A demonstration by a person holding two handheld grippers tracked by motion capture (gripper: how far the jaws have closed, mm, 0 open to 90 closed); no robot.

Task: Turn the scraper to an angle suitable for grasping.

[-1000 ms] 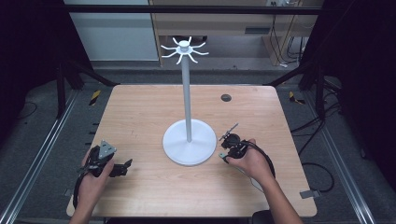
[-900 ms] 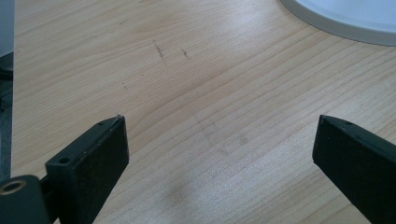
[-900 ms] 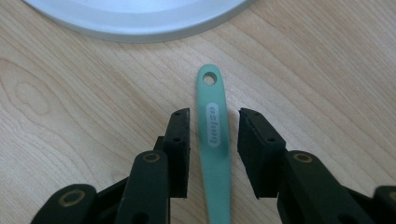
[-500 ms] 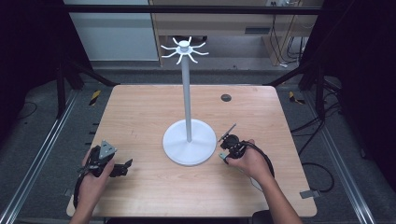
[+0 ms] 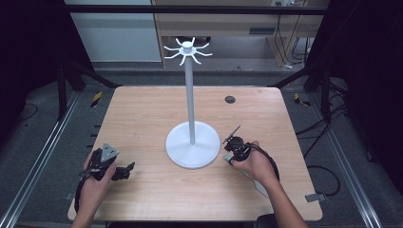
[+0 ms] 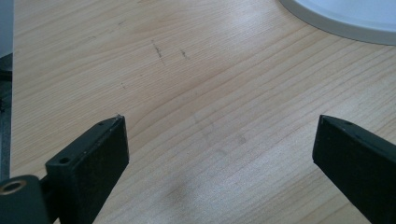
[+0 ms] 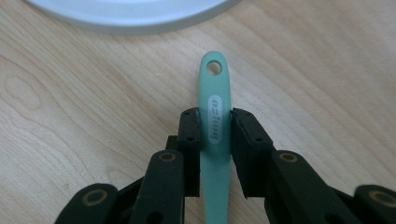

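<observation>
The high view looks forward and down over the whole pale wooden surface (image 5: pixel 142 118) from the person's side. Each gripper view rides low, close above the wood, looking along its black jaws. All three share the round white stand base (image 5: pixel 192 144) (image 6: pixel 345 18) (image 7: pixel 135 11).

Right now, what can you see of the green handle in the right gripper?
The green handle is slim, matte, plastic-looking, with a round hanging hole at its rounded tip and a pale oval logo. It lies along the wooden table, tip toward the white stand base, not touching it. The right gripper pads, just closing, flank it.
</observation>
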